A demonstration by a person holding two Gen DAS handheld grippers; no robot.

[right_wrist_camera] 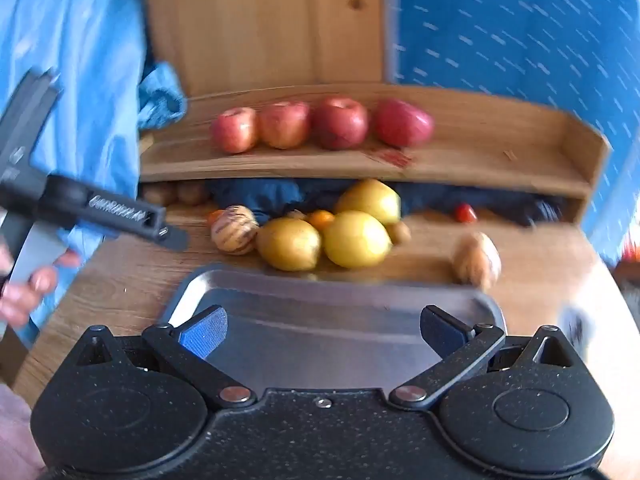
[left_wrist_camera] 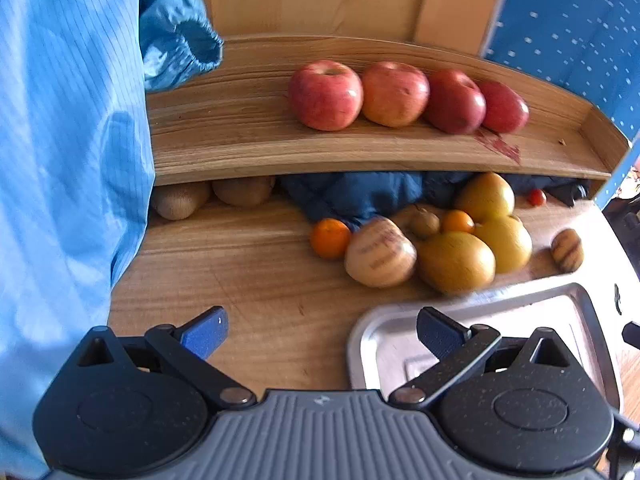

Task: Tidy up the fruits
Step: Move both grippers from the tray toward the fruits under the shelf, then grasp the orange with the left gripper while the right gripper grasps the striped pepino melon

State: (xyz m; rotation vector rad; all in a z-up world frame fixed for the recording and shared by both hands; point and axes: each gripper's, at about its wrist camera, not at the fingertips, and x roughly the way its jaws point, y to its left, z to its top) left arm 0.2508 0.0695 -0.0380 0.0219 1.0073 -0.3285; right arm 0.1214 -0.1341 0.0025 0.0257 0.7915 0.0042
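Left gripper [left_wrist_camera: 322, 332]: its fingers stood wide apart and held nothing; bare wooden table [left_wrist_camera: 256, 280] lay between them.
Right gripper [right_wrist_camera: 323, 330]: its fingers were also spread wide and empty, over the metal tray [right_wrist_camera: 320, 320].
Metal tray: it sat directly between and under the right fingers; in the left view its corner lay under the right-hand finger only.
Fruit pile: just beyond the tray's far rim lay three yellow pears [right_wrist_camera: 356, 239], a striped pepino melon [right_wrist_camera: 234, 230] to their left, small oranges [left_wrist_camera: 330, 238] and a kiwi [left_wrist_camera: 425, 223].
Stray fruit: a second striped melon [right_wrist_camera: 476, 260] lay past the right finger, apart from the pile.
Under the shelf: farther on were a blue cloth [left_wrist_camera: 360, 196], a cherry tomato [right_wrist_camera: 465, 213] and two brown kiwis [left_wrist_camera: 180, 200].
Shelf [left_wrist_camera: 360, 152]: farthest off, it carried four red apples [left_wrist_camera: 326, 94] touching in a row.
Risk: the round fruit lay touching one another, so a nudge from either finger could probably send a pear rolling off the table; both views were blurred, which suggests fast motion.
Only in the right view: the left gripper's body and the person's hand [right_wrist_camera: 24, 288] holding it.
Only in the left view: the elastic sleeve cuff [left_wrist_camera: 192, 48] beside the shelf.
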